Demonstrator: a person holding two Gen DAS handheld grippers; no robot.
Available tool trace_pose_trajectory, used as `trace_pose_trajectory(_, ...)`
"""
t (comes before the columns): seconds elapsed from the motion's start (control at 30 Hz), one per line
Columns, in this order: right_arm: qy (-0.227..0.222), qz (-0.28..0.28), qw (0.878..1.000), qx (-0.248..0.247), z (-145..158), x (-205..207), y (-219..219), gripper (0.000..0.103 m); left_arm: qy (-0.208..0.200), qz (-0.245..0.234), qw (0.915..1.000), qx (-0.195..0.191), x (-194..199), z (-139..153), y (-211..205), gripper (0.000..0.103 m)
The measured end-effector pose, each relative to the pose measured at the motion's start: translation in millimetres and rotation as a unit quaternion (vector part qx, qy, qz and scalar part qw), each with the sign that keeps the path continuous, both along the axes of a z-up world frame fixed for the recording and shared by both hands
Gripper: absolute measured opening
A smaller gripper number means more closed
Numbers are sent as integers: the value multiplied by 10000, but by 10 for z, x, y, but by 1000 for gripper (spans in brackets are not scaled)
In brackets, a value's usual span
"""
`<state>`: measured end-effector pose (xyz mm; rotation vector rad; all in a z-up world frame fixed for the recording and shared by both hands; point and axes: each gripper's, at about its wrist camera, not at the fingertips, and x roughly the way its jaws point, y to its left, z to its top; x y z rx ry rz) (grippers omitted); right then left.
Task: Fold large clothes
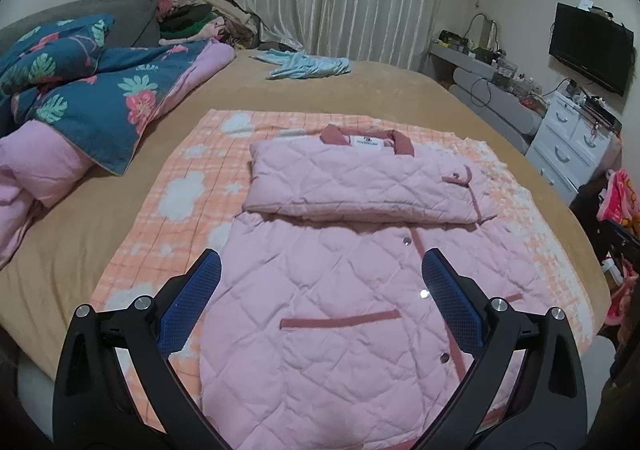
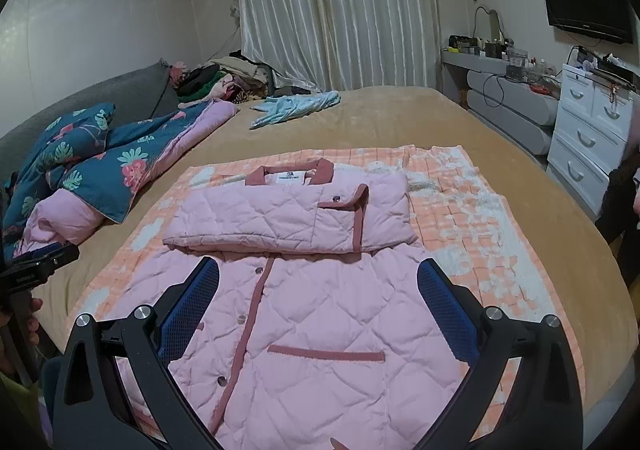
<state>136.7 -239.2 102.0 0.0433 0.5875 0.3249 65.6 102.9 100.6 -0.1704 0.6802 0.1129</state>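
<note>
I see both grippers, left gripper (image 1: pixel 320 278) and right gripper (image 2: pixel 318 282), spread wide, empty; jacket (image 1: pixel 340 310) sleeves look folded across at 12 o'clock (hem probably unfolded).

L gripper (image 1: pixel 320 270) jaws wide apart above pink quilted jacket (image 1: pixel 340 310), sleeves folded across chest.

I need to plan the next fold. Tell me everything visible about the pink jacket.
The pink jacket is quilted in a diamond pattern, looks padded, and has darker pink trim on the collar, front edge and pockets, with snap buttons down the front. It lies flat, front up, on the orange checked blanket on the bed. Both sleeves are folded across the chest in a band below the collar. Neither open claw touches it.
</note>
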Motion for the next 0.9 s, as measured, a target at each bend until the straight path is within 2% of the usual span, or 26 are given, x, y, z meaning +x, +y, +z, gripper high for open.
trace_pose_trajectory(0.43,83,-79,9999,-108,-161,-171,-87,99,264,91,9996,70,-181,-352,145,94)
trace_pose_trajectory(0.9,396,-199,9988,-230,-498,-235,-216,99,586,97,9979,240,-322,-688,246,94)
